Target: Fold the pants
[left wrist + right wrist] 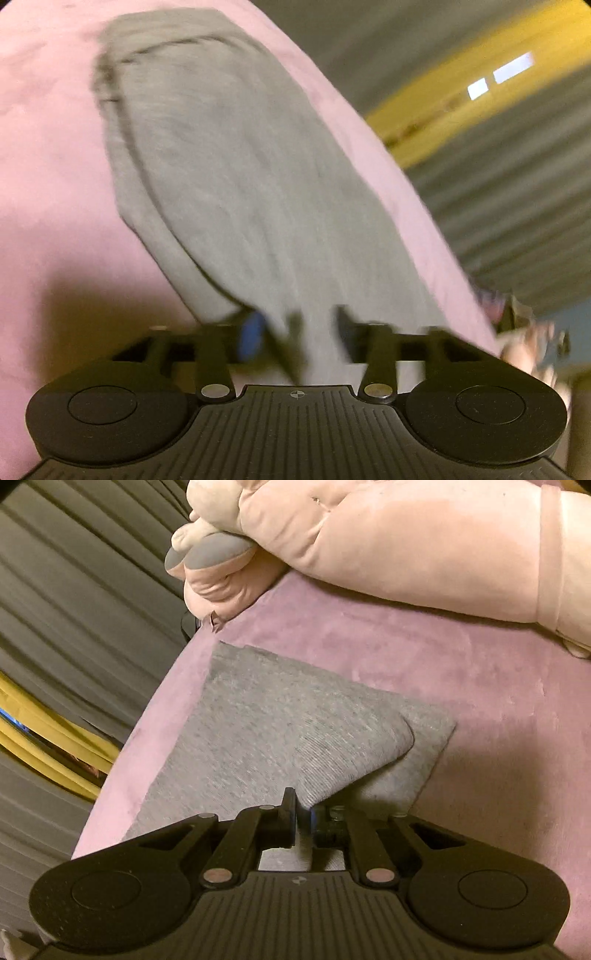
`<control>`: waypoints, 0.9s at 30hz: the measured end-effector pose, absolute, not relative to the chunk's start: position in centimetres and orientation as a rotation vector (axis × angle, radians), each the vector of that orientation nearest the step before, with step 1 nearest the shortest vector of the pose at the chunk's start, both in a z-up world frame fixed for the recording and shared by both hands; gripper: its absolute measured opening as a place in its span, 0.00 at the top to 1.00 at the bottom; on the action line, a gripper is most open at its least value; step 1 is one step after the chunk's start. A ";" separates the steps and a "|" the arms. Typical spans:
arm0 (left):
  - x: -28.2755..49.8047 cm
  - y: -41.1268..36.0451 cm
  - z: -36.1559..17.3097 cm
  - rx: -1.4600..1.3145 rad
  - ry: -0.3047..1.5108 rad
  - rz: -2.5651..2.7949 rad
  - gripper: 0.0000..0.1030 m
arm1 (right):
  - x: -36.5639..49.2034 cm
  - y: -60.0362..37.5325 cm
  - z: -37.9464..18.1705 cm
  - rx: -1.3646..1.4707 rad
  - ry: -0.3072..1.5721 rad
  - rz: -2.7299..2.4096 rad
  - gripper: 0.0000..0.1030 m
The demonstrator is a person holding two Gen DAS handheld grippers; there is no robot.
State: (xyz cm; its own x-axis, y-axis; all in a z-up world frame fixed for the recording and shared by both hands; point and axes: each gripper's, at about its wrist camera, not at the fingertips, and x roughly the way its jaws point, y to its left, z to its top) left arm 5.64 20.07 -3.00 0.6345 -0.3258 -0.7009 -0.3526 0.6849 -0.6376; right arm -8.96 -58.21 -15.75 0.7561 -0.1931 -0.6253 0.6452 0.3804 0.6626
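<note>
Black gripper bodies fill the bottom of both wrist views, and grey cloth runs into each one. The right gripper (pixel 301 818) has its jaws pressed together on a raised edge of the pants (pixel 280 731), a peak of ribbed grey knit standing up between the fingers. The left gripper (pixel 317 328) is blurred; its jaws stand a little apart with a band of grey fabric passing between them, and whether they actually pinch it cannot be told from this view. The pants lie on a pink-mauve cover (pixel 480 672), close to its edge, with grey pleated curtain (pixel 74 590) and a yellow band beyond. In the right view the cloth already shows more than one layer: a rounded upper flap rests over a flat lower panel whose corner sticks out to the right. In the left view the garment stretches away from the fingers as one long, fairly smooth strip, with a seam or layer edge running down its left side. That suggests the legs have been laid one on the other and the lengthwise fold is done, while the folds that shorten the strip are at best just started. A hand in a pale pink glove (pixel 332 528) rests at the far edge of the cover, above the pants and apart from them. The layers look unevenly aligned, so some squaring up probably remains.
</note>
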 end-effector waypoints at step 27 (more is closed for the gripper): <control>3.2 21.8 -1.7 -0.726 0.924 0.154 0.83 | -11.1 -57.0 -13.8 0.849 0.441 -0.609 0.95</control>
